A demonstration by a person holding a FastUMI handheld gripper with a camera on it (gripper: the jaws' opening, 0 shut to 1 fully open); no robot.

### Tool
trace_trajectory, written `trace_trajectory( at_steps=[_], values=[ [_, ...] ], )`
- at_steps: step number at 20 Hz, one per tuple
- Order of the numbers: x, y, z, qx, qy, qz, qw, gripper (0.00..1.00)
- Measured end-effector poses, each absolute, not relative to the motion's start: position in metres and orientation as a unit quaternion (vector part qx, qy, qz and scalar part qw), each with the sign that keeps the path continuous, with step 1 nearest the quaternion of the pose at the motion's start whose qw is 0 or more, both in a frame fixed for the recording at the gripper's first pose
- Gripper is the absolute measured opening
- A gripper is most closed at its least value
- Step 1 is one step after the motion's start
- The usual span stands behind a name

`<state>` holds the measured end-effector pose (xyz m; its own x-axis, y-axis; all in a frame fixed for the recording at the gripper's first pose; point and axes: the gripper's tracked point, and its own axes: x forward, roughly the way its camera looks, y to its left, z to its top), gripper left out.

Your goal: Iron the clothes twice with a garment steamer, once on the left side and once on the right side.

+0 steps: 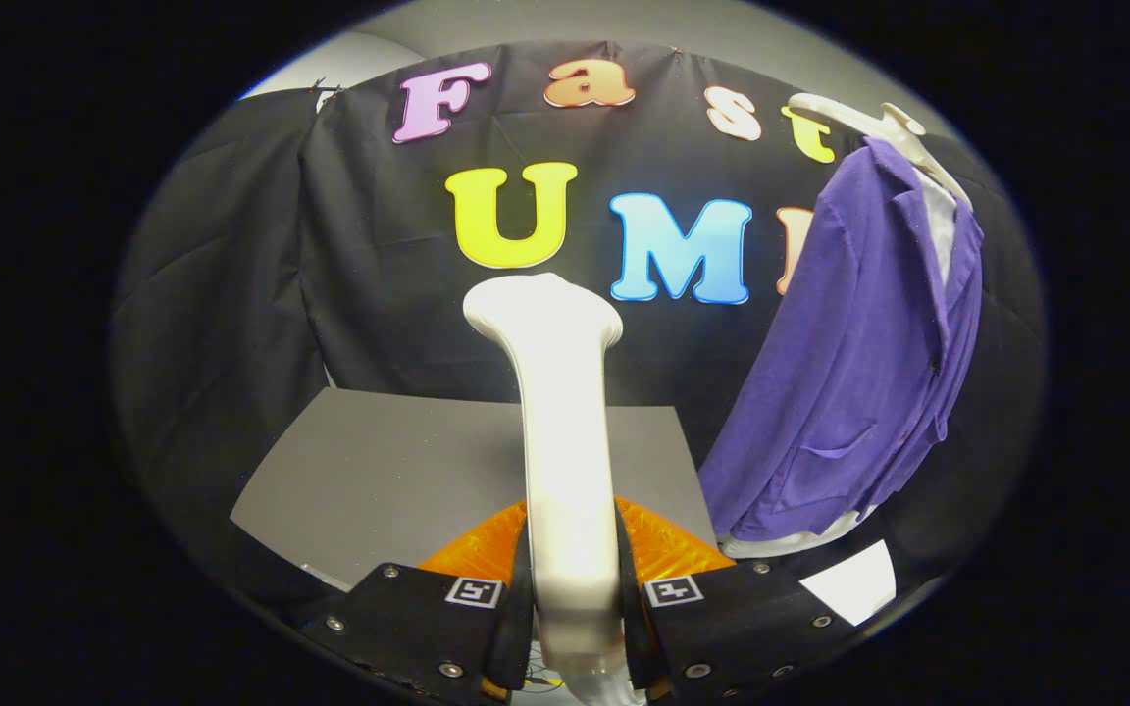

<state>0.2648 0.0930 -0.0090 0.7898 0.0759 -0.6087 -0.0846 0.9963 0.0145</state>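
Two fingers [487,598] of the gripper [573,598] reach forward and slightly upward from the near edge of the scene, one on each side of a single garment steamer [565,441]. Both fingers press against the steamer's handle, so the jaws are clamped on it, with the handle filling the narrow gap between them. Each finger carries one small square marker on its top face, two markers in all.

Starting on the left, a dark cloth wall [231,294] hangs in folds behind everything. Below it lies one grey table [398,471], a flat slab that runs from left of the fingers to behind the steamer. The table's surface around the steamer is bare.

In the middle, the steamer rises upright from between the fingers, a pale, smooth body that narrows along the handle and then flares into a wide head at the top. The head stands well above the fingers and in front of the cloth wall. It does not touch the jacket.

To the right of the steamer, and beyond the right finger, hangs one purple jacket [859,363]. It sits on one pale hanger [869,123], whose hook and shoulders show above the collar. A white shirt [940,221] shows inside the open collar and again below the hem. One pocket is visible on the jacket's lower front. The jacket is well apart from the steamer head, with the cloth wall showing between them.
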Motion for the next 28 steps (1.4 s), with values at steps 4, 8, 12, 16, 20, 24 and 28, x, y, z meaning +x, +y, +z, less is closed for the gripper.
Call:
trace_trajectory(
  at_steps=[4, 8, 12, 16, 20, 24, 28],
  values=[
    [0.226, 0.068, 0.012, -0.014, 0.288, 0.025, 0.957, 0.39],
    [0.185, 0.045, 0.022, -0.027, 0.259, 0.012, 0.966, 0.38],
    [0.138, 0.019, 0.020, -0.045, 0.233, 0.003, 0.971, 0.38],
    [0.096, -0.015, 0.014, -0.062, 0.214, -0.022, 0.975, 0.38],
    [0.058, -0.051, 0.010, -0.070, 0.186, -0.047, 0.979, 0.38],
    [0.022, -0.086, 0.003, -0.068, 0.169, -0.075, 0.980, 0.38],
    [0.004, -0.103, 0.006, -0.070, 0.152, -0.082, 0.982, 0.38]
  ],
)
